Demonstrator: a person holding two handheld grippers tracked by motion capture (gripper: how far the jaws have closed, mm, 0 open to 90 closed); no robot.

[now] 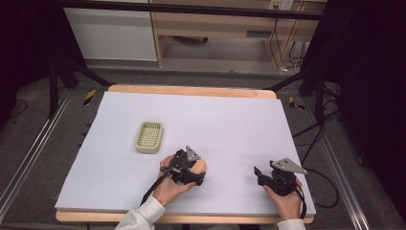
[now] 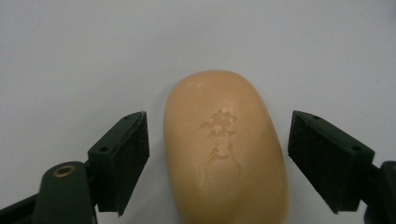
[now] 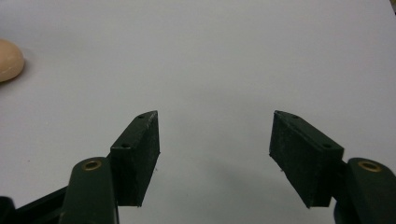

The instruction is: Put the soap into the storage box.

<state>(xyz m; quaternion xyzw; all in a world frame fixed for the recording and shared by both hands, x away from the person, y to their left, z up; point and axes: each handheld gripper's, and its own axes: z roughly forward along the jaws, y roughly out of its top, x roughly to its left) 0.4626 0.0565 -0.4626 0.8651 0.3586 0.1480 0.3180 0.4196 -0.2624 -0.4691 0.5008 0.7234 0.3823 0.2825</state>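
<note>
The bar of soap [image 2: 225,149] lies flat on the white-covered bench [image 1: 230,120], between the open jaws of the left gripper [image 2: 218,161], a gap showing on each side. The right gripper [image 3: 215,156] stands apart, jaws partly open on nothing. Smooth and rounded, the bar could squirt out if pinched off-centre. The high view alone shows the soap dish [image 1: 149,137], while the left gripper view reveals the soap's embossed mark.

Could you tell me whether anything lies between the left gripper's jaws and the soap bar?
Nothing visible does: the left gripper straddles the peach oval soap bar, jaws open, with narrow gaps of bare white table cover either side.
</note>
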